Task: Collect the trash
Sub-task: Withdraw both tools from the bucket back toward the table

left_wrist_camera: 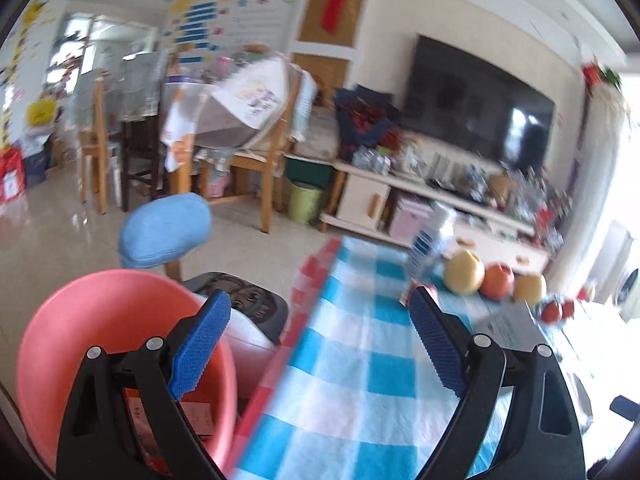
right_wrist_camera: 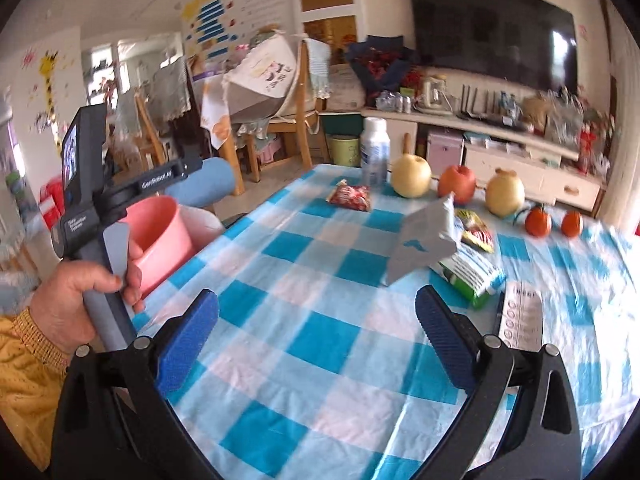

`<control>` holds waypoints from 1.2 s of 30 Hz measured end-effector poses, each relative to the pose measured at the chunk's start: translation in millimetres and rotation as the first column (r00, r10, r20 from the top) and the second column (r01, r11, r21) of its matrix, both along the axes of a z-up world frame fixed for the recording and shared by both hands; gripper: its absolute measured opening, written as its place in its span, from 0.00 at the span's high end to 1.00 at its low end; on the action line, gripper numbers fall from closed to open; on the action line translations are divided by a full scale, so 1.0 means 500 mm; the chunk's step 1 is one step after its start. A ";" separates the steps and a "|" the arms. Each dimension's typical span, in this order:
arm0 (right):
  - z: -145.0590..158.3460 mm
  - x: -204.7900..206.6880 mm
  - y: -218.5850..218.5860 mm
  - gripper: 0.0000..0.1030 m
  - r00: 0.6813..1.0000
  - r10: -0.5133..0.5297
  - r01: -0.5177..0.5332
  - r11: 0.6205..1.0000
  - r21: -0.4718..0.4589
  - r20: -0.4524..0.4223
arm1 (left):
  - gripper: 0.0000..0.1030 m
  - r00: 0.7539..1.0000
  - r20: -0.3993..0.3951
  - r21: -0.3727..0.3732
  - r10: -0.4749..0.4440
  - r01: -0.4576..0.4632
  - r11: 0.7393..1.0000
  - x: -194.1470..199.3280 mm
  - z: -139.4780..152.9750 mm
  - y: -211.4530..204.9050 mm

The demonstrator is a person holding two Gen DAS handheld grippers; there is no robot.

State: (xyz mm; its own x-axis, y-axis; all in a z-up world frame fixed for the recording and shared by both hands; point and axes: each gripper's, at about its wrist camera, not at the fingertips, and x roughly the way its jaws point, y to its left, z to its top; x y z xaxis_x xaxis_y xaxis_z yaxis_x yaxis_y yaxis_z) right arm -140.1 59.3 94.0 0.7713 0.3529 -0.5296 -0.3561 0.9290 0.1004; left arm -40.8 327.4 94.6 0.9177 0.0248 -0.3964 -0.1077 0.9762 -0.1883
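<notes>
My left gripper (left_wrist_camera: 320,298) is open and empty, straddling the table's left edge, with the pink bin (left_wrist_camera: 100,340) under its left finger. A red wrapper (left_wrist_camera: 192,416) lies inside the bin. My right gripper (right_wrist_camera: 316,298) is open over the checked cloth with nothing between its fingers. Ahead of it lie a red snack wrapper (right_wrist_camera: 350,196), a tilted grey carton (right_wrist_camera: 424,240), a yellow-red wrapper (right_wrist_camera: 476,232), a green-white pack (right_wrist_camera: 476,276) and a blister pack (right_wrist_camera: 522,320). In the right wrist view a hand (right_wrist_camera: 80,292) holds the left gripper's handle beside the pink bin (right_wrist_camera: 160,232).
A white bottle (right_wrist_camera: 374,152), two pears (right_wrist_camera: 411,176), an apple (right_wrist_camera: 456,184) and two small oranges (right_wrist_camera: 538,220) line the table's far edge. A blue-backed chair (left_wrist_camera: 164,228) and a dark stool (left_wrist_camera: 248,304) stand beside the bin. Behind are a TV cabinet (right_wrist_camera: 520,136) and wooden chairs.
</notes>
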 end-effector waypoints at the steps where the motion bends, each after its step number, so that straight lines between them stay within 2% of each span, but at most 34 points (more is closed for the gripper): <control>1: -0.008 0.005 -0.011 0.04 1.000 -0.007 0.007 1.000 0.004 -0.009 | 0.13 1.000 -0.014 0.007 -0.026 0.026 1.000 0.007 -0.004 -0.015; 3: -0.023 0.019 -0.037 0.04 0.999 -0.018 0.019 1.000 0.021 -0.036 | 0.13 0.996 -0.049 0.017 -0.076 0.077 0.997 0.022 -0.010 -0.043; 7: -0.035 0.040 -0.078 0.04 0.997 -0.030 0.034 0.998 0.055 -0.064 | 0.13 0.989 -0.105 0.046 -0.103 0.108 0.993 0.053 -0.025 -0.087; 11: -0.040 0.056 -0.124 0.04 0.995 -0.070 0.076 0.993 0.090 -0.075 | 0.13 0.983 -0.135 0.023 -0.122 0.127 0.992 0.077 -0.034 -0.116; 17: -0.052 0.099 -0.211 0.04 0.975 -0.151 0.177 0.971 0.161 -0.163 | 0.13 0.973 -0.178 0.013 -0.144 0.149 0.989 0.118 -0.052 -0.158; 21: -0.054 0.128 -0.254 0.04 0.969 -0.173 0.205 0.961 0.185 -0.175 | 0.13 0.967 -0.181 -0.015 -0.179 0.179 0.984 0.156 -0.058 -0.180; 27: -0.059 0.178 -0.314 0.04 0.961 -0.174 0.232 0.929 0.288 -0.213 | 0.13 0.949 -0.214 -0.053 -0.229 0.223 0.973 0.233 -0.074 -0.208; 31: -0.068 0.203 -0.348 0.04 0.950 -0.203 0.272 0.913 0.305 -0.238 | 0.13 0.942 -0.234 -0.034 -0.243 0.242 0.970 0.284 -0.082 -0.223; 36: -0.077 0.214 -0.362 0.04 0.941 -0.210 0.288 0.909 0.301 -0.267 | 0.13 0.927 -0.276 -0.053 -0.254 0.249 0.967 0.351 -0.099 -0.223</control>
